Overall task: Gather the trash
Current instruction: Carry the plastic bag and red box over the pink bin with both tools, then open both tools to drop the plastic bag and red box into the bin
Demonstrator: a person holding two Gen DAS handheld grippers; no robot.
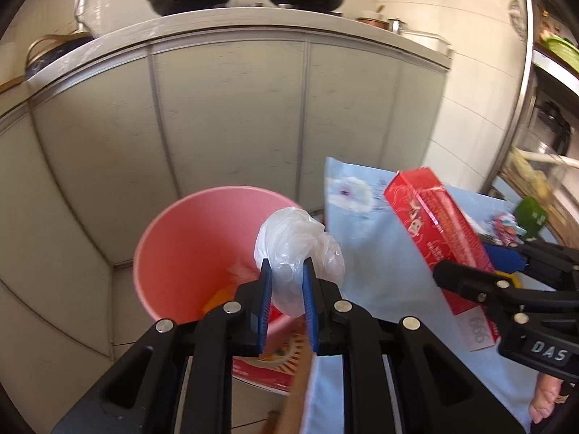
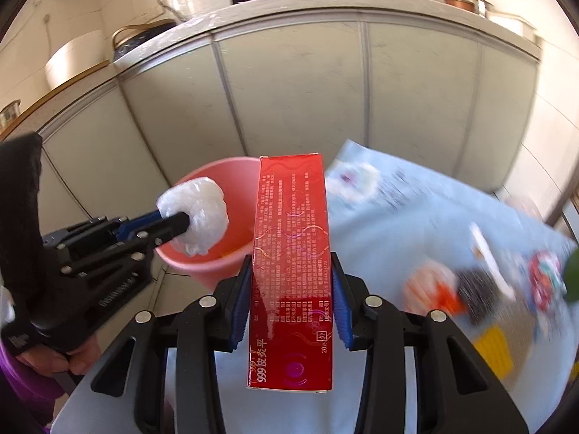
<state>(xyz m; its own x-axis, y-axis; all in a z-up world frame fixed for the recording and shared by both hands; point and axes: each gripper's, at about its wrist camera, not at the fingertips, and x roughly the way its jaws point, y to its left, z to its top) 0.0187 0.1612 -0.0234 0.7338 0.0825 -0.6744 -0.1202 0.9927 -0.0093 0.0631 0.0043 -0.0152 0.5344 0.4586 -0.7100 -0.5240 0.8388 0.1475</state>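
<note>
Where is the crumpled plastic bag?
The crumpled plastic bag is pinched in the left tool, just above the pink bucket, left of the red box.

Ahead of and below both sets of jaws the pink bucket [image 1: 195,253] stands with its mouth open and nothing across it, only scraps lying at the bottom. Just behind it the cabinet doors [image 1: 231,115] form a closed wall, so the way forward ends there. To the right of the jaws, the worktop [image 2: 416,224] under its blue cloth is crowded with blurred litter.
</note>
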